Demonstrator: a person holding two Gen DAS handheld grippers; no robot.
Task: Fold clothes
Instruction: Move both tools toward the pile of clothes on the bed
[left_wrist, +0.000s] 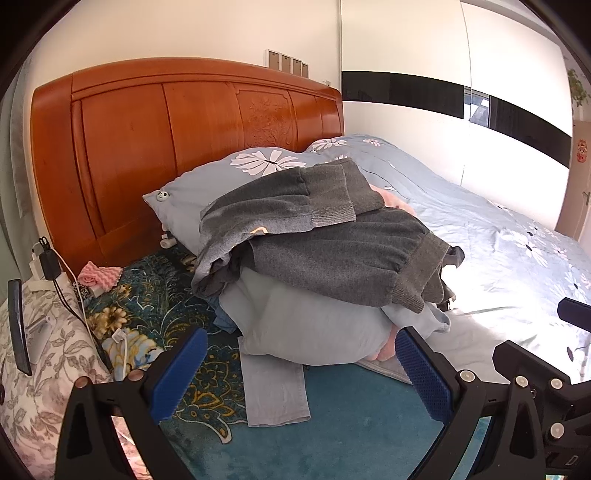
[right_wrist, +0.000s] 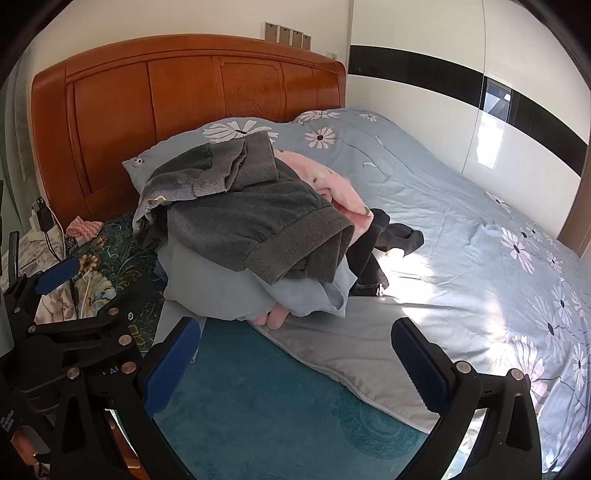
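Grey sweater (left_wrist: 332, 236) atop rumpled clothes pile (right_wrist: 236, 280)

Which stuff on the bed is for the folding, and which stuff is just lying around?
For the folding:
- grey sweater on top of the heap
- light blue garment under it
- pink garment behind
- black garment at the side
- left gripper and right gripper, both open and empty

Just lying around:
- flowered pillow
- flowered quilt
- chargers and cables
- pink striped cloth
- wooden headboard

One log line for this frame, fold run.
stage: pre-grasp | left gripper: open, empty | right gripper: open, empty | clothes pile: unfolded on bed, grey sweater on top
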